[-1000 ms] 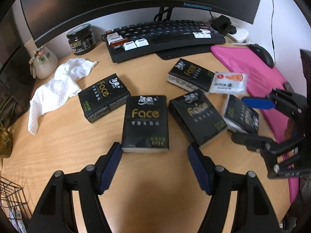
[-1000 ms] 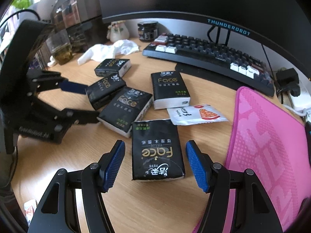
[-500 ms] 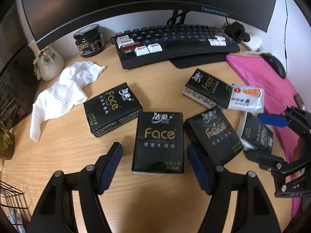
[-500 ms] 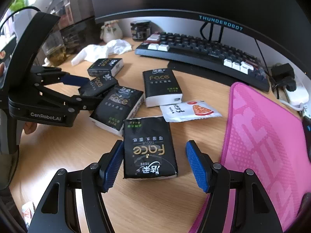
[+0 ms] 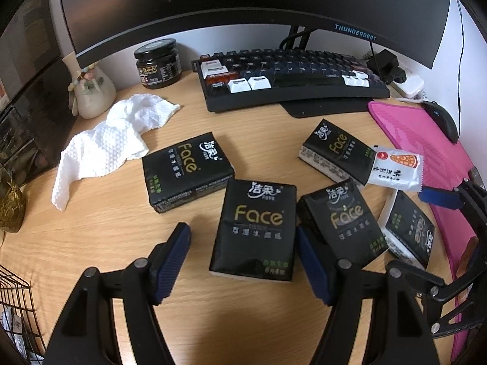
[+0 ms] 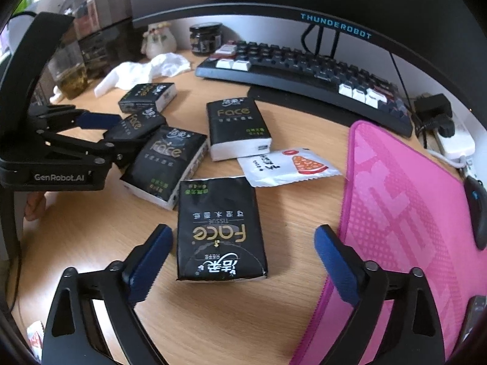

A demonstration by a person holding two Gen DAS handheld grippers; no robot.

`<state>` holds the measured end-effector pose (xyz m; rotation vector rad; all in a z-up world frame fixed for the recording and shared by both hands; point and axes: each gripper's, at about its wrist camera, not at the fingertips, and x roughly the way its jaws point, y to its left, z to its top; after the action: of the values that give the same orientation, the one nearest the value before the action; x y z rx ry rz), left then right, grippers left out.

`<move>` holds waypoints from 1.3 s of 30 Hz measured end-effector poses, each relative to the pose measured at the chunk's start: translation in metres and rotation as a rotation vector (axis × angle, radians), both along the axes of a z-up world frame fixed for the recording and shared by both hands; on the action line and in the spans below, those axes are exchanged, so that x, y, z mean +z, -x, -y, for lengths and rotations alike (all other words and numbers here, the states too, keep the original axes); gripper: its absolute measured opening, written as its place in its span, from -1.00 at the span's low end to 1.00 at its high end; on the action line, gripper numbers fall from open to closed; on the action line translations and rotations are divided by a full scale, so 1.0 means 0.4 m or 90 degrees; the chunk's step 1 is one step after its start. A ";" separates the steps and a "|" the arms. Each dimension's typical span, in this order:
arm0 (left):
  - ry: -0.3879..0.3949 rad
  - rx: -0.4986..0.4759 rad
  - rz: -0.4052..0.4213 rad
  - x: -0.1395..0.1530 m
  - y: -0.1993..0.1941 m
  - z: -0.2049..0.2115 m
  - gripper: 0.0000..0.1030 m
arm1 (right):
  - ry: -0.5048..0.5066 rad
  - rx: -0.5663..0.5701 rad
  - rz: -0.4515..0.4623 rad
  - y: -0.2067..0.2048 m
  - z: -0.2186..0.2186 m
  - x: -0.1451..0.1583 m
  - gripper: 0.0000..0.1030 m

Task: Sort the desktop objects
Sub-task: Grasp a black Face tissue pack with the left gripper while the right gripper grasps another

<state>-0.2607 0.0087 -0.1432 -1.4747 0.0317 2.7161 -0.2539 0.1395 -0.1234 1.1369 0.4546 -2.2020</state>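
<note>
Right now five glossy black "Face" tissue packs (image 5: pixel 254 228) lie on the desk (image 5: pixel 100 243): one at twelve o'clock between the left gripper (image 5: pixel 243 260)'s closing jaws, unpinched, another between the right gripper (image 6: pixel 242 269)'s opening jaws, untouched; one white sachet (image 5: pixel 394 167).

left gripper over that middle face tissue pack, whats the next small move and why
Probably ease the left gripper down and finish closing on the middle tissue pack. Its jaws are closing with the pack between them, but the left pad is not yet touching it. The right gripper is opening around its own pack, so it does not seem to be in the way.
</note>
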 end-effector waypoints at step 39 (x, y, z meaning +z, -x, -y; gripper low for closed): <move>0.013 0.012 -0.088 0.123 -0.108 0.016 0.02 | 0.102 -0.026 -0.088 -0.051 -0.054 0.107 -0.10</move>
<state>-0.2175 0.0022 -0.0940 -1.2957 0.0523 2.8367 -0.2333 0.1610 -0.0808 0.9213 0.3075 -2.3151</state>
